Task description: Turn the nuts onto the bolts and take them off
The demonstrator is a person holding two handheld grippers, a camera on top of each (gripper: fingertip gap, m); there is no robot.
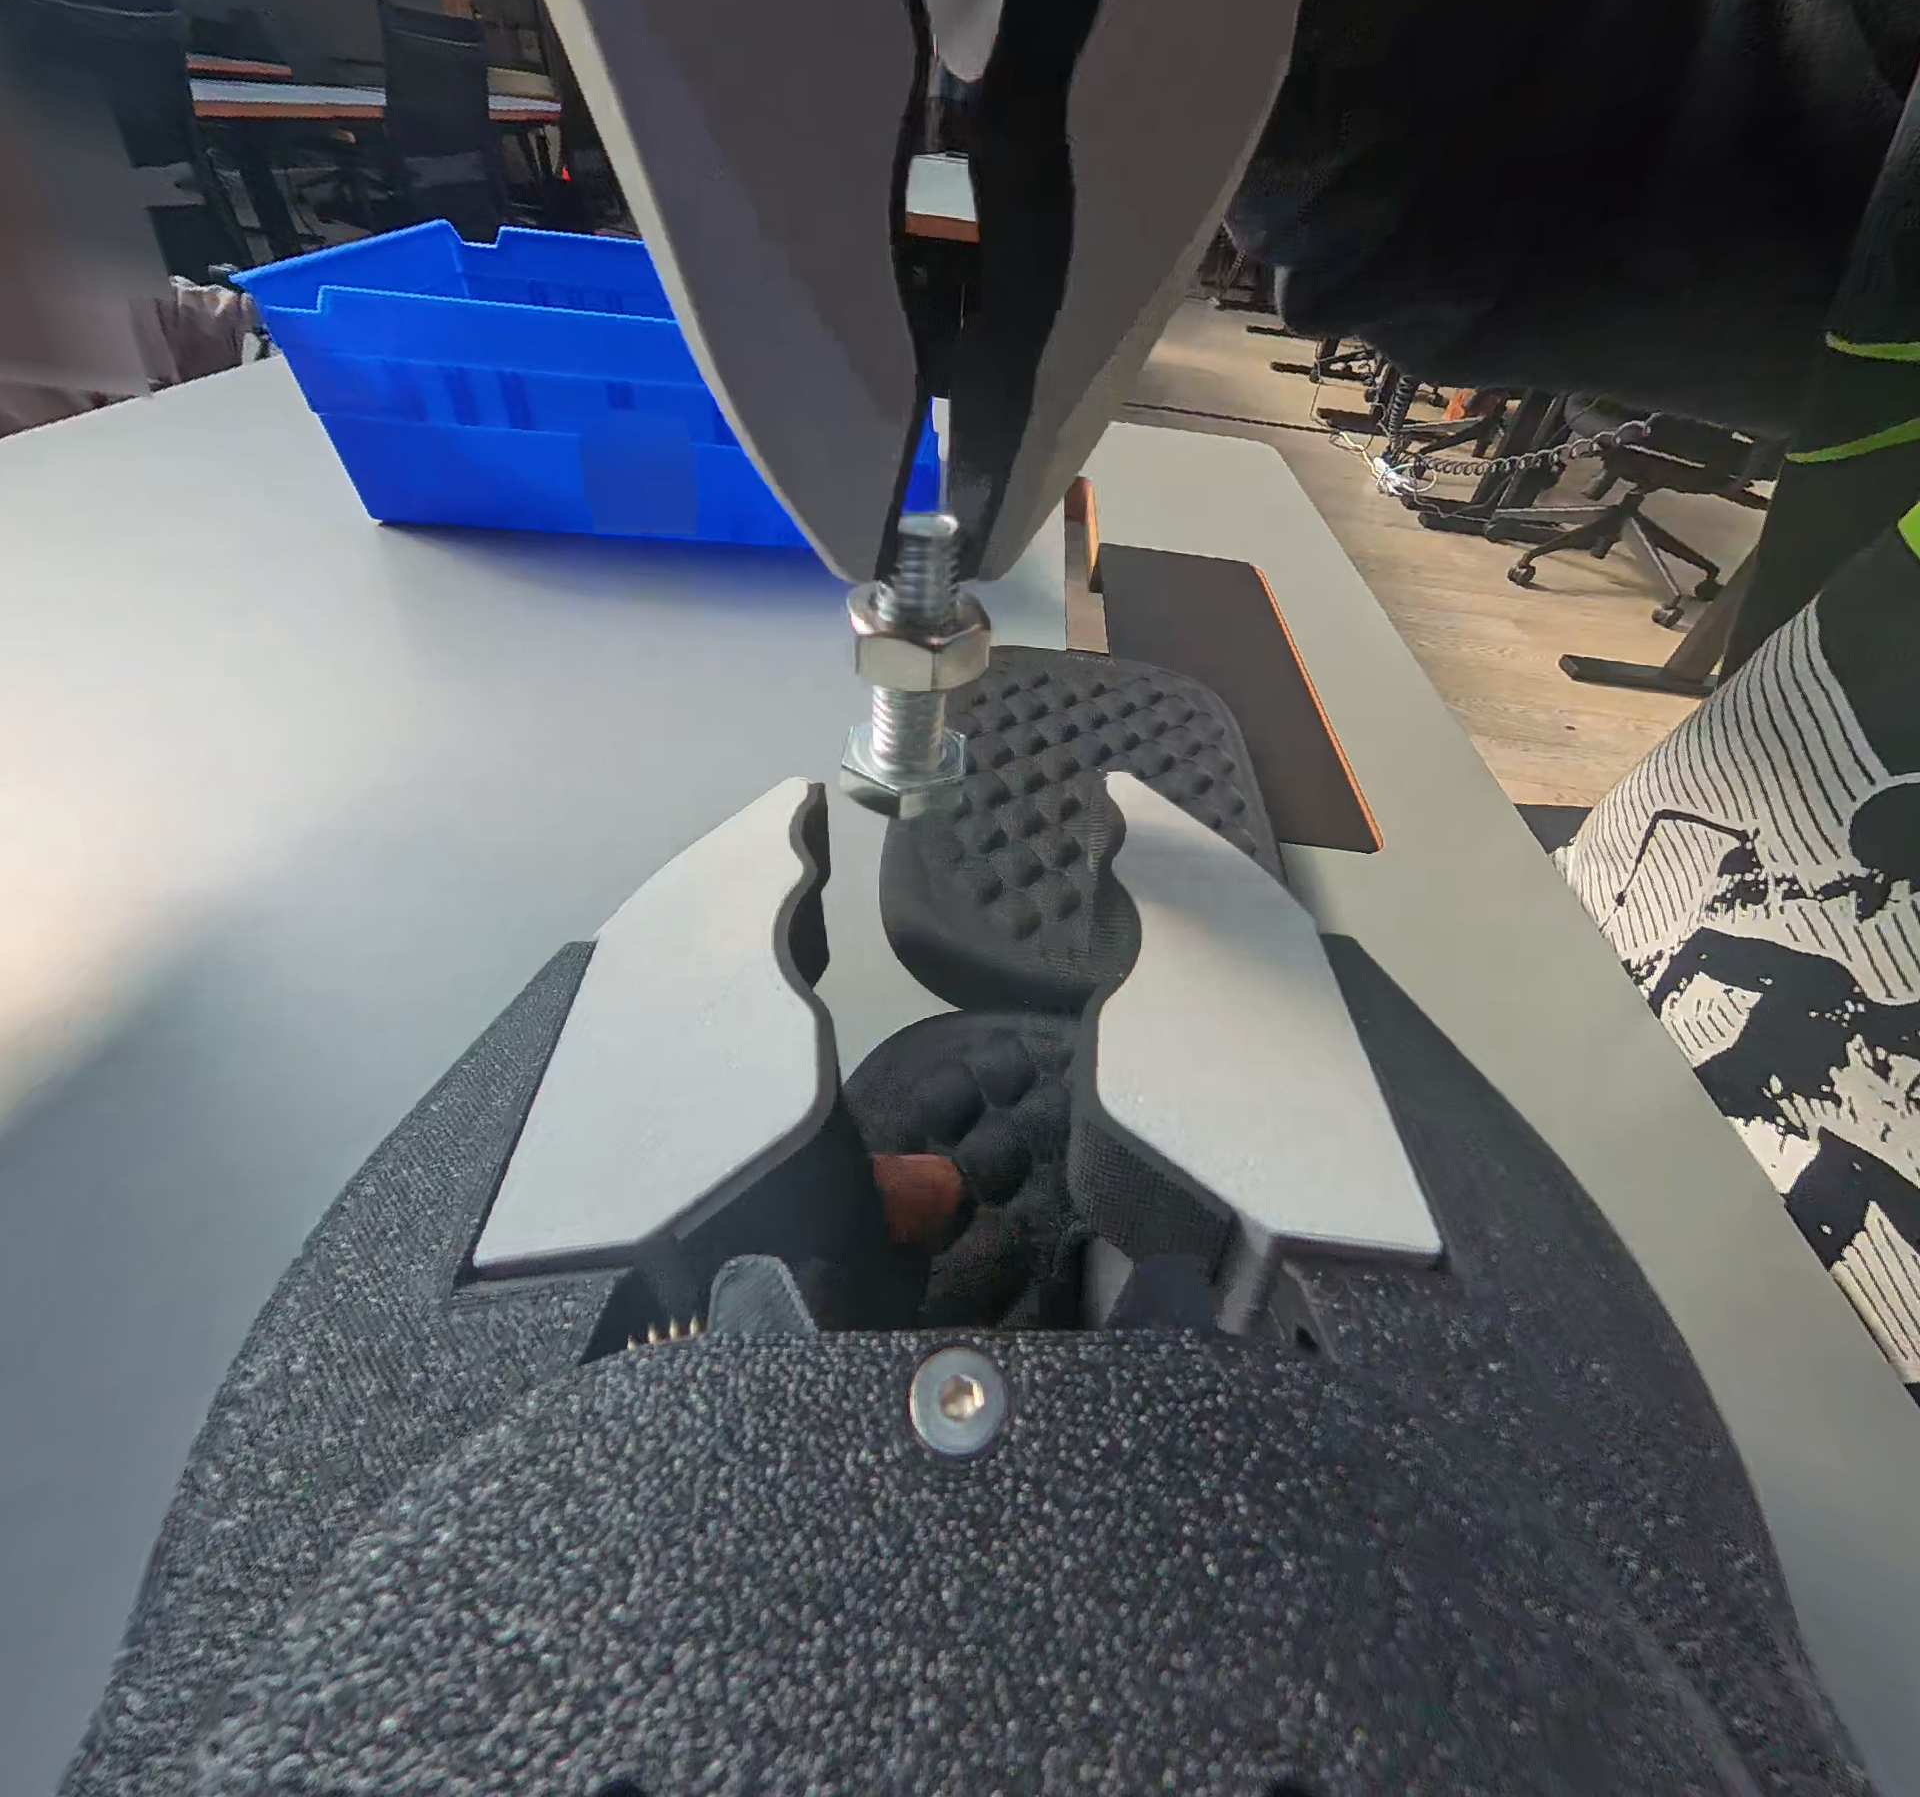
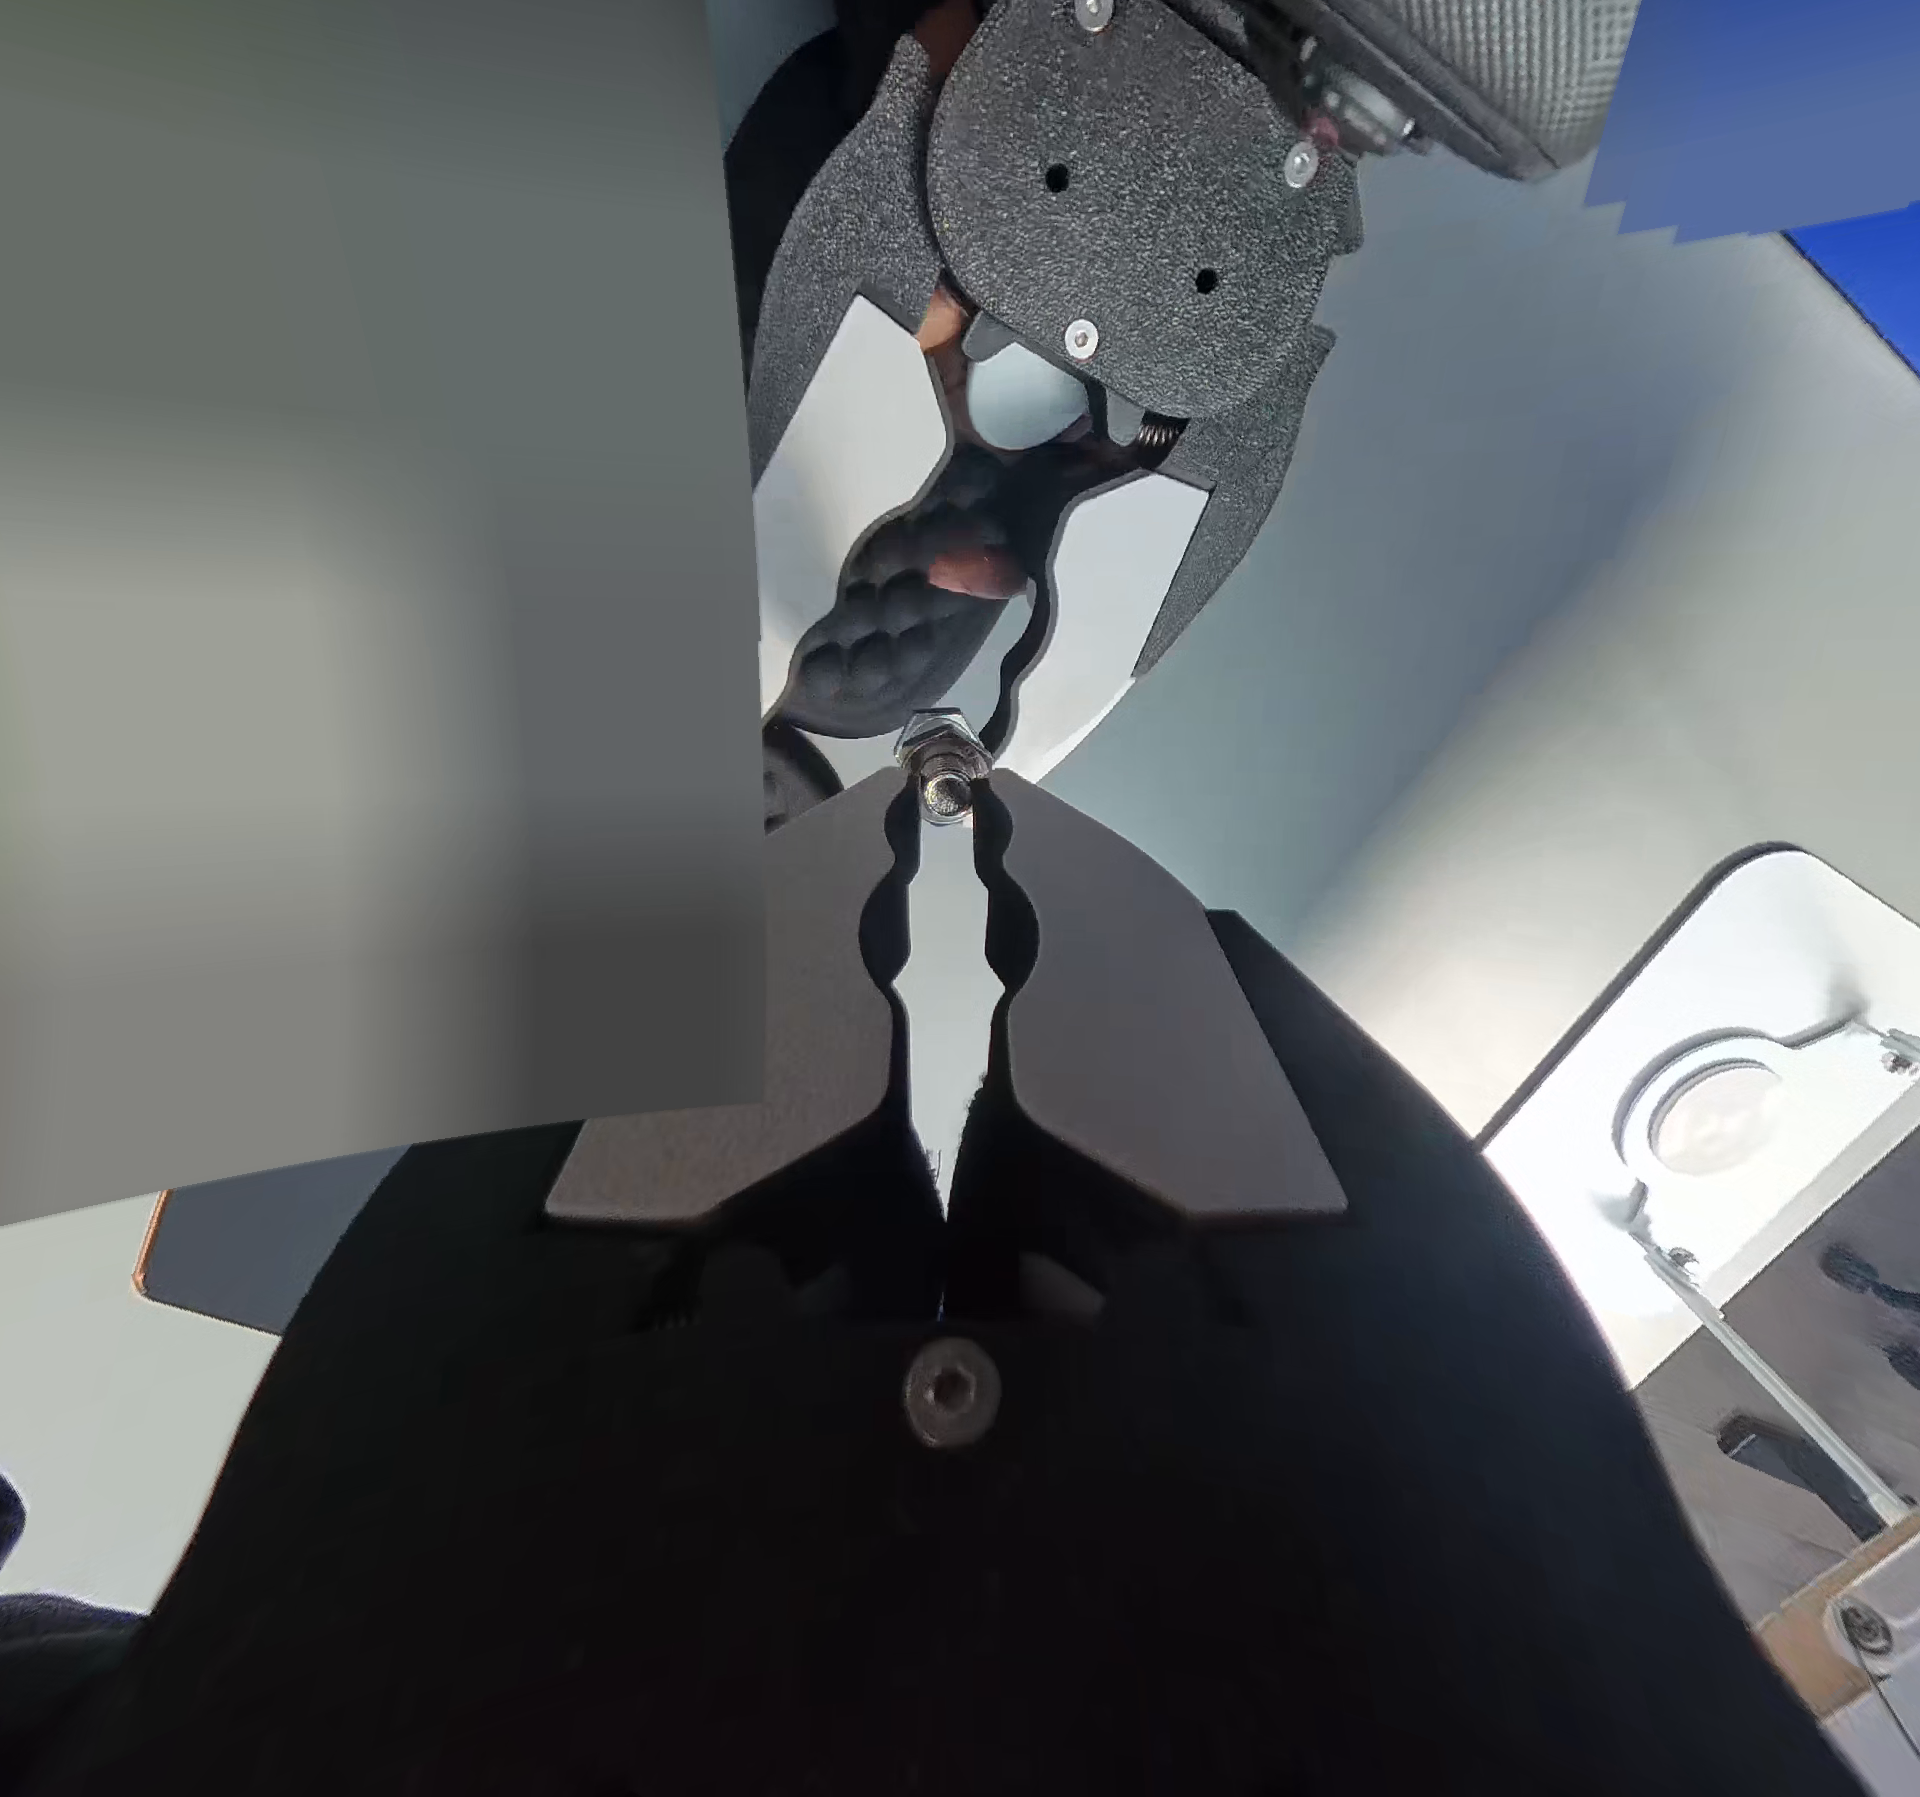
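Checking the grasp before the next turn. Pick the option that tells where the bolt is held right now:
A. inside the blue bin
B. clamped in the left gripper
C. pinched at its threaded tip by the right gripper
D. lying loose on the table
C: the right gripper is shut on the threaded end of the bolt, above the nut, while the left gripper is open below it.

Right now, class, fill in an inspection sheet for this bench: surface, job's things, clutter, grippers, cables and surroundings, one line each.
Surface: grey table, bare where visible.
Job's things: bolt upright, head at the bottom, held clear of the table; nut threaded partway along it.
Clutter: blue bin at the far side of the table.
Grippers: right gripper comes from above, jaws shut on the bolt's threaded end; left gripper below, jaws open, not touching the bolt.
Cables: coiled cable on the floor beyond the table.
Surroundings: office chairs, desks, wooden floor.
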